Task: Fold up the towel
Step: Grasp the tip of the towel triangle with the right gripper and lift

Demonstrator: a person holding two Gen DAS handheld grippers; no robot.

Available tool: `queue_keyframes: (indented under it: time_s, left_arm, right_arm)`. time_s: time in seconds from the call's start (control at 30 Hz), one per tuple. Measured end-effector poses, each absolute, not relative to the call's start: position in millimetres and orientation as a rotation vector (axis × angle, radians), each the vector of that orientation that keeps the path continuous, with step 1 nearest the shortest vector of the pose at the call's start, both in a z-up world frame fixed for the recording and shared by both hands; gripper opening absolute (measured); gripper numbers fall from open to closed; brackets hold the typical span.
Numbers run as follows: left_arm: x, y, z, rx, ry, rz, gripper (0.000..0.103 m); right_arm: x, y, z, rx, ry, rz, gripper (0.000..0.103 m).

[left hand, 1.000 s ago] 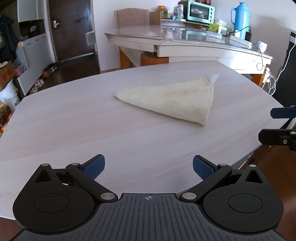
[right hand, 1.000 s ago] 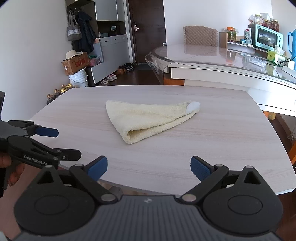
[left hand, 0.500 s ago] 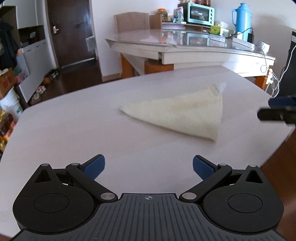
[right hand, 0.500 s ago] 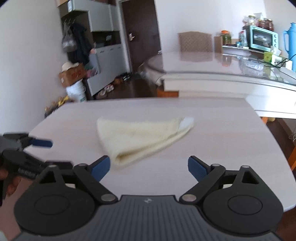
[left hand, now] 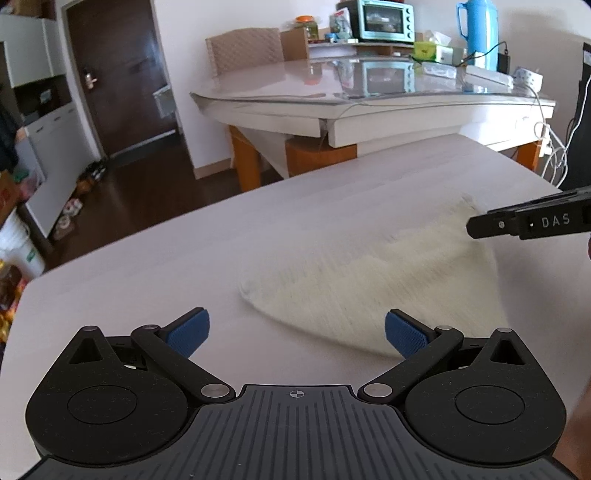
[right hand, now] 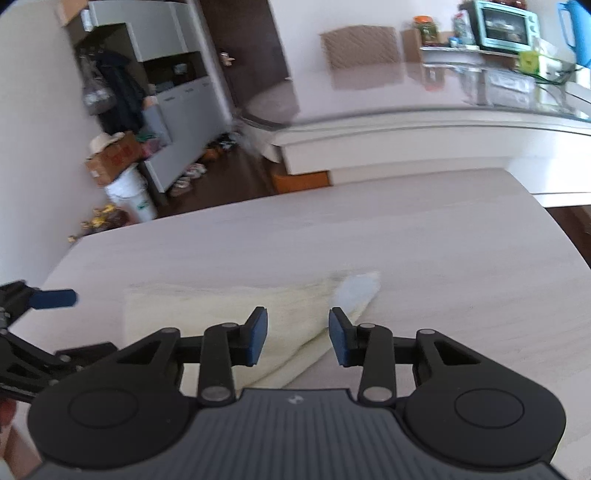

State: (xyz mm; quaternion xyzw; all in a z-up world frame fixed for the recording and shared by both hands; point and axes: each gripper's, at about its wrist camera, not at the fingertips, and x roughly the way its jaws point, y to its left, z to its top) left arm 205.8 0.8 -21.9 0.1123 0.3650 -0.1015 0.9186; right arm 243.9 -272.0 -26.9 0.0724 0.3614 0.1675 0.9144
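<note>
Where the pale wood-grain tabletop (left hand: 155, 266) fills the near part of both views, one cream towel (left hand: 369, 284) lies on it, folded into a rough triangle, with a single whitish tag at its far right tip in the right wrist view. It is the only thing lying on this tabletop.

Two claws work over it. The left claw (left hand: 297, 332) has its jaws spread wide, two blue pads apart, nothing between them; the towel's near edge lies just ahead of it, towards its right pad. The right claw (right hand: 298, 341) hangs above the towel's tapering right end, its jaws closing and about halfway in; towel shows below in the gap, but the two blue pads do not press on it. In the left wrist view its black finger reaches in from the right over the towel's far corner, and white letters "DAS" can be read on it.

Farther off stands one glass-topped table (left hand: 369, 96), one padded chair (left hand: 243, 55) behind it. Beyond are one teal toaster oven (left hand: 386, 19), one blue thermos jug (left hand: 476, 31) and one green tissue box (left hand: 430, 50). At far left are one dark door (left hand: 118, 74), one white bucket (right hand: 131, 197) and one cardboard box (right hand: 114, 158) with red print too blurred to read.
</note>
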Motion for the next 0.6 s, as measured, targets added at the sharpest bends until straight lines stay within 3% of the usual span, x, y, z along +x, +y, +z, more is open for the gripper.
queue_keyframes:
  time_s: [0.1,0.17,0.2,0.33,0.6]
  left_arm:
    - [220,-2,-28,0.247,0.764,-0.214,0.103]
    - [226,-4,-32,0.254,0.769,-0.221,0.103]
    - [229,-5,-35,0.258,0.770,-0.228,0.103]
    - [237,-7,-38,0.252,0.765,-0.242,0.103]
    - [234,-2,-25,0.287,0.736,-0.234,0.103]
  right_arm:
    - [252,-269,-32,0.137,0.751,0.329,0.036]
    - [254,-268,-33,0.130,0.744,0.314,0.017]
    - [256,-268,-32,0.129,0.739,0.291,0.011]
    - [256,-270,-31,0.121,0.713,0.284,0.006]
    - [237,-276,0,0.162,0.597,0.342,0.006]
